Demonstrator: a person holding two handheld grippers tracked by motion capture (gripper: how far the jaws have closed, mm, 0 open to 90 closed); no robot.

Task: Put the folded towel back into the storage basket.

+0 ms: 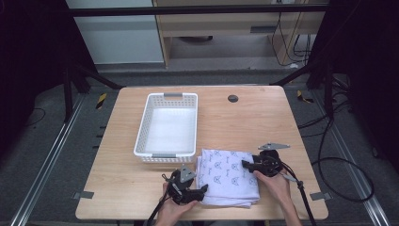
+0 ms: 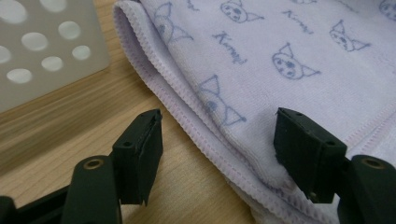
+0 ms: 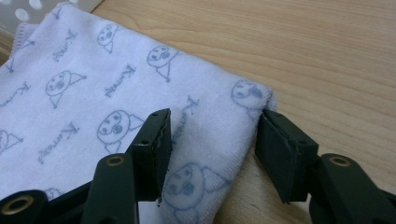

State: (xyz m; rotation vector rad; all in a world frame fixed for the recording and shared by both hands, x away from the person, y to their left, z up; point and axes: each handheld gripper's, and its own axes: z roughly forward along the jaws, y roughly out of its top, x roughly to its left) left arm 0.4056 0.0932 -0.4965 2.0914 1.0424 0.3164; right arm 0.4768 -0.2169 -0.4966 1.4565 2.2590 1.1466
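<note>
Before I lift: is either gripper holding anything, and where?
Nothing is gripped yet. Both sets of jaws stand open, straddling opposite edges of the folded lilac cat-print towel.

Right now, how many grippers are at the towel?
2. The left gripper is at the folded towel's near-left edge; the right gripper is at its far-right corner.

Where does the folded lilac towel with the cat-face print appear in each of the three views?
High view: the folded towel lies at the table's near edge, right of centre, just in front of the white basket.
Left gripper view: it covers the upper right, its stitched folded edge running diagonally between the jaws.
Right gripper view: it covers the left and centre, one corner between the jaws.
Shared landmark: the basket's perforated wall, upper left in both gripper views.
</note>
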